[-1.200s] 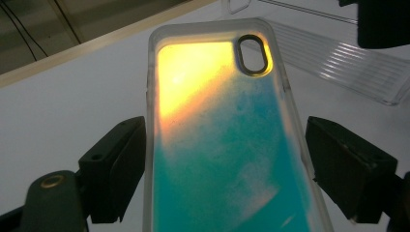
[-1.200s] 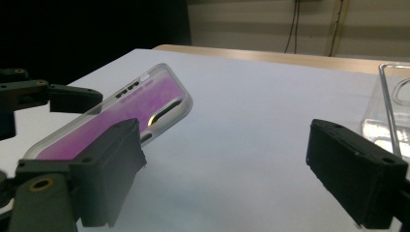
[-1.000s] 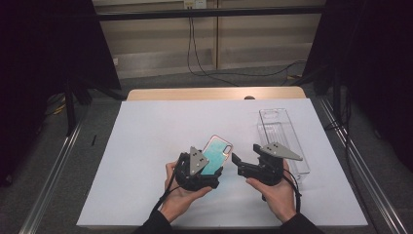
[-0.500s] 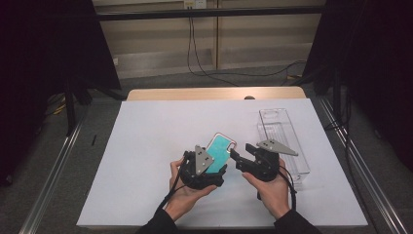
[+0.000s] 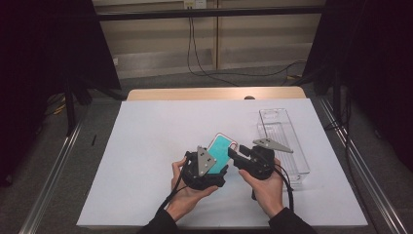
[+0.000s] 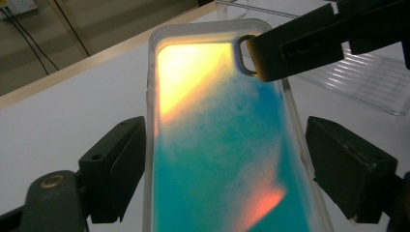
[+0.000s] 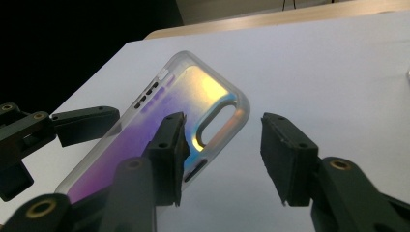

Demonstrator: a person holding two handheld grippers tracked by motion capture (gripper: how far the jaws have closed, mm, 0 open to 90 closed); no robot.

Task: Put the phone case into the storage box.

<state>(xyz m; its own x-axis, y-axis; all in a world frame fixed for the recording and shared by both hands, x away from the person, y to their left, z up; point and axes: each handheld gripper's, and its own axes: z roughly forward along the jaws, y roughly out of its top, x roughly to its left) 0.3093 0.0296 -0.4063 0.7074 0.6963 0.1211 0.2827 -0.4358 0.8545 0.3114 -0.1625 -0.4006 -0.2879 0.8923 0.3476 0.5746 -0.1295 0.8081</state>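
Note:
A translucent phone case (image 5: pixel 223 148) with a teal, iridescent back is tilted up off the white table (image 5: pixel 146 146). My left gripper (image 5: pixel 216 165) is shut on the phone case (image 6: pixel 217 145), one jaw on each long edge. My right gripper (image 5: pixel 234 153) is open at the case's top corner by the camera cutout. In the right gripper view the case (image 7: pixel 193 96) looks purple and gold, and its cutout corner lies between the spread jaws of my right gripper (image 7: pixel 225 150). One jaw tip of that gripper (image 6: pixel 300 43) rests over the cutout in the left gripper view.
A clear plastic tray (image 5: pixel 285 141) stands to the right of my hands, close beside the right gripper, and its ribbed floor (image 6: pixel 362 82) shows past the case. Table rails run along both sides. Cables hang at the far wall.
The case has gone from lying nearly flat to tilted up in my left gripper. My right gripper has moved left to the case's top corner.

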